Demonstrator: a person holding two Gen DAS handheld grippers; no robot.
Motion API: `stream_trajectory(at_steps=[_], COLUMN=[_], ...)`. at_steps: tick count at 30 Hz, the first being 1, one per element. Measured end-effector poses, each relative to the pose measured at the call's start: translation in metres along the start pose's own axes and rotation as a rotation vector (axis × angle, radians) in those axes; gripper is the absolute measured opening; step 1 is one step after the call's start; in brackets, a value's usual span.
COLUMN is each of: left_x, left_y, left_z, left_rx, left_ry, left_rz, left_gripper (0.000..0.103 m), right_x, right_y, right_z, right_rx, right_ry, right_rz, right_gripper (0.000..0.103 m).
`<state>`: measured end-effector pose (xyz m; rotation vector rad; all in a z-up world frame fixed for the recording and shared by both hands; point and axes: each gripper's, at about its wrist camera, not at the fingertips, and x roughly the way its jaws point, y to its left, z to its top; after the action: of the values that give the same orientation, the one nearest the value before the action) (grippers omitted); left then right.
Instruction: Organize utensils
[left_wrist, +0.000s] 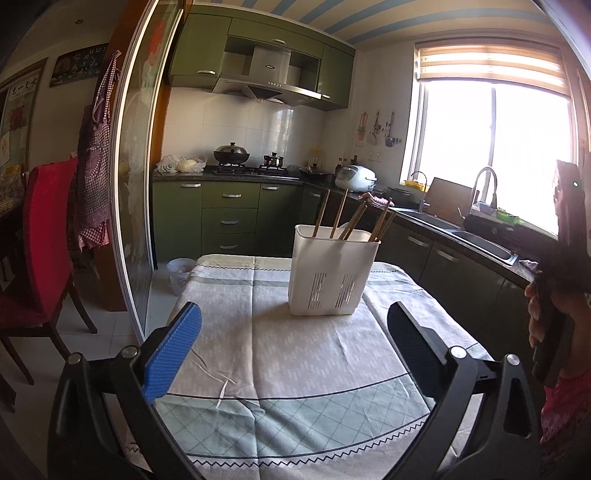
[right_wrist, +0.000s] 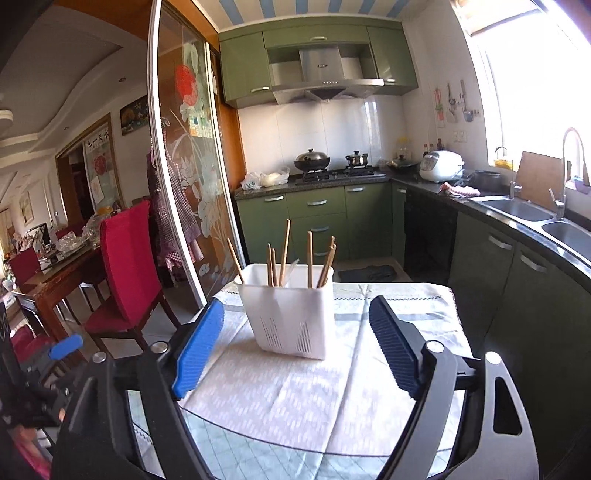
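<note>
Desk (left_wrist: 258, 369): cloth-covered, patterned in grey and pale green, wrinkled toward the near edge; carries the one landmark, the white plastic utensil holder (left_wrist: 332, 273). Utensil holder: upright, mid-desk, slotted low on its front wall; probably light and rigid, smooth-sided, liable to tip or slide on the cloth if pushed high. Left gripper (left_wrist: 295, 354): short of the holder on the near side, blue pads spread wide, nothing between them. Right gripper (right_wrist: 295, 347): likewise just short of the holder, spread wide and empty, the holder framed between its pads but untouched. Chopsticks (right_wrist: 284, 254): wooden, several, standing loose inside the holder and leaning at differing angles above its rim; likely light, stiff, thin, prone to roll; best taken on the exposed upper shaft, pinched across the width.
</note>
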<state>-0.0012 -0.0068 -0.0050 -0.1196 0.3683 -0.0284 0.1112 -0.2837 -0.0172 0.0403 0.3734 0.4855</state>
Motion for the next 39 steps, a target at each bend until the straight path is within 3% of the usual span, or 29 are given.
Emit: stream_trajectory(at_steps=[1, 4, 10, 16, 39], left_x=[0.0, -0.001, -0.009, -0.019, -0.044], left_y=[-0.005, -0.018, -0.031, -0.034, -0.02], left_z=[-0.001, -0.005, -0.01, -0.013, -0.019], left_rx=[0.007, 0.017, 0.019, 0.054, -0.005], left_ry=[0.0, 0.004, -0.01, -0.023, -0.042], left_rz=[-0.002, -0.012, -0.011, 0.035, 0.047], left_gripper=[0.096, 0.096, 0.096, 0.096, 0.096], right_x=[-0.013, -0.042, -0.072, -0.081, -0.091], right_y=[0.003, 0.015, 0.031, 0.034, 0.05], right_z=[-0.014, -0.05, -0.08, -0.086, -0.08], right_rx=[-0.016, -0.051, -0.034, -0.009, -0.035], right_ry=[-0.015, -0.042, -0.086, -0.08, -0.059], right_rz=[-0.031, -0.106, -0.123, -0.137, -0.124], right_gripper=[0.098, 0.099, 0.099, 0.099, 0.099])
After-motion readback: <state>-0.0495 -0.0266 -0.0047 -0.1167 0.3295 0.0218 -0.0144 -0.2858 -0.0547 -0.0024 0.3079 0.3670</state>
